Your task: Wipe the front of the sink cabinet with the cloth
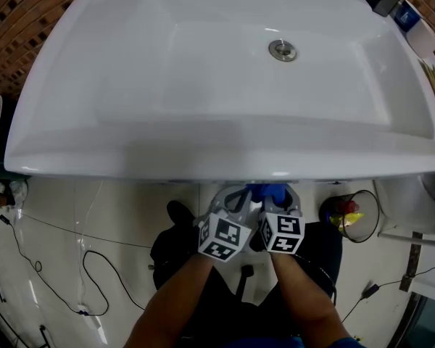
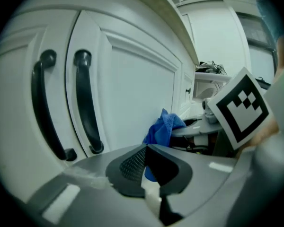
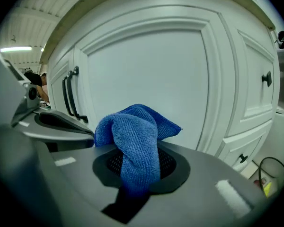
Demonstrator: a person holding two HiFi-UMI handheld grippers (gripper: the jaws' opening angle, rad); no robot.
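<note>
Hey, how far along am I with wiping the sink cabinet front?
Done: the blue cloth is clamped in the right gripper. In hand: it is held close to the white cabinet door, contact unclear; the left gripper is shut, empty. Left: the wiping itself; no wiped marks show on the doors, so assume most remains.

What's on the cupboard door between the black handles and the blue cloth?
Nothing. The left gripper view shows only bare white door panel between the black handles and the blue cloth, which the right gripper holds.
</note>
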